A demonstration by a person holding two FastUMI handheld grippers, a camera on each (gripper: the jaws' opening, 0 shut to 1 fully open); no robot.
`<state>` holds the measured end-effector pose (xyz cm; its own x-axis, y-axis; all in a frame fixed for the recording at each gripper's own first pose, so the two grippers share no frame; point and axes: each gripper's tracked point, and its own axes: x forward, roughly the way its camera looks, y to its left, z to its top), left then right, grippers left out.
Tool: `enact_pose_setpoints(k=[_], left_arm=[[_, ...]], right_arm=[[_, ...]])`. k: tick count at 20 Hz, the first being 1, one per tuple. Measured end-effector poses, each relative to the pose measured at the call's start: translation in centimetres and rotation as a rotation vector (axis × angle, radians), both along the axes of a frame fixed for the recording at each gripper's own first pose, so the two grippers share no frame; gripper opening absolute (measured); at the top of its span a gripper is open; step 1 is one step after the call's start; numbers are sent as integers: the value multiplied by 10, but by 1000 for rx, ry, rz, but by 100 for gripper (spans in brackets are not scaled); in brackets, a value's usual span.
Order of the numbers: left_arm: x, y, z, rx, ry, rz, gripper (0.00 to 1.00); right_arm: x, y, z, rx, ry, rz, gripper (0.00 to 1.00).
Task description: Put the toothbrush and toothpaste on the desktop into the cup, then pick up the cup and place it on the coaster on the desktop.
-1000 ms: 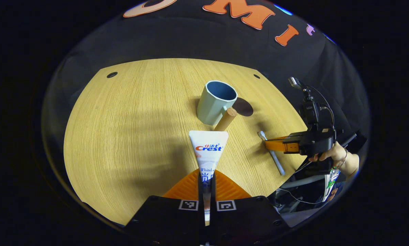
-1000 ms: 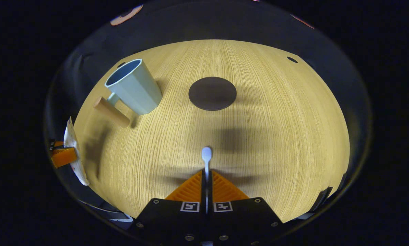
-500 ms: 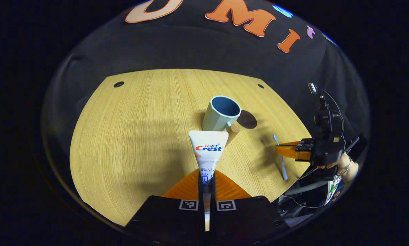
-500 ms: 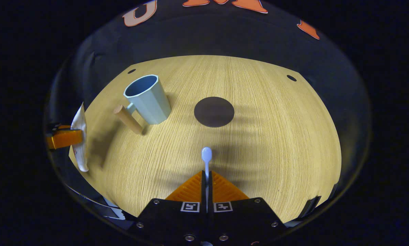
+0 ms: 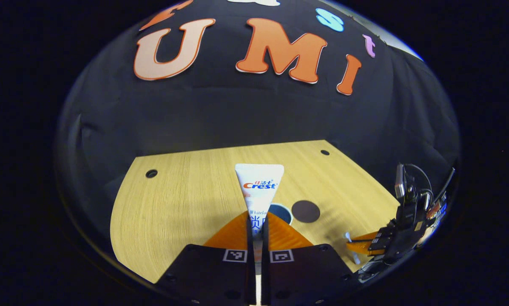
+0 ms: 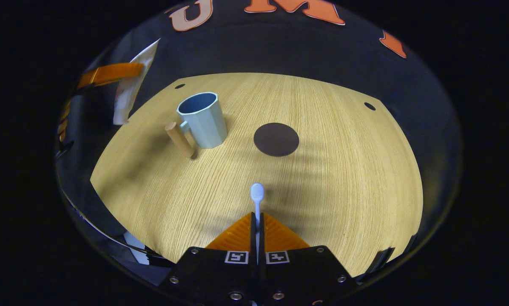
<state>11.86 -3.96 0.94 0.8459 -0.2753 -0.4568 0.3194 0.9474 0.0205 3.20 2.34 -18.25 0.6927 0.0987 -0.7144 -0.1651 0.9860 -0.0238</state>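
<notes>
A white toothpaste tube [image 5: 259, 187] stands out forward from my left gripper [image 5: 257, 217], which is shut on it. Just behind the fingers, the pale blue cup [image 5: 281, 211] shows its mouth from above. The dark round coaster [image 5: 305, 211] lies right of it. In the right gripper view the cup [image 6: 201, 119] stands upright with its wooden handle [image 6: 179, 139] on its left side, and the coaster [image 6: 276, 139] lies flat to its right. My right gripper [image 6: 257, 216] is shut on the toothbrush [image 6: 257, 194], head pointing forward, above the wooden desktop [image 6: 343, 170].
The left gripper [image 6: 109, 73] with the toothpaste [image 6: 131, 91] hangs high up, left of the cup. The right gripper [image 5: 358, 246] sits low at the desktop's right edge. Small holes [image 5: 151, 173] mark the desktop's far corners. The black cloth wall stands behind.
My left gripper has risen and tilted up with the toothpaste, coming over the cup. The right gripper has lifted the toothbrush and drawn back a little.
</notes>
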Motion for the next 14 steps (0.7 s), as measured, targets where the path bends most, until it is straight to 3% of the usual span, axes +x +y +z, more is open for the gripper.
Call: enact_pose_setpoints(k=[6,14], left_arm=[[47,-46,10,-56,-92,-71,5],[89,-48,-41,-45,-66,-38,5]], right_arm=[[0,-19,13,28,-29,-41,0],[-2,-31,30,44,-55,-60,1]])
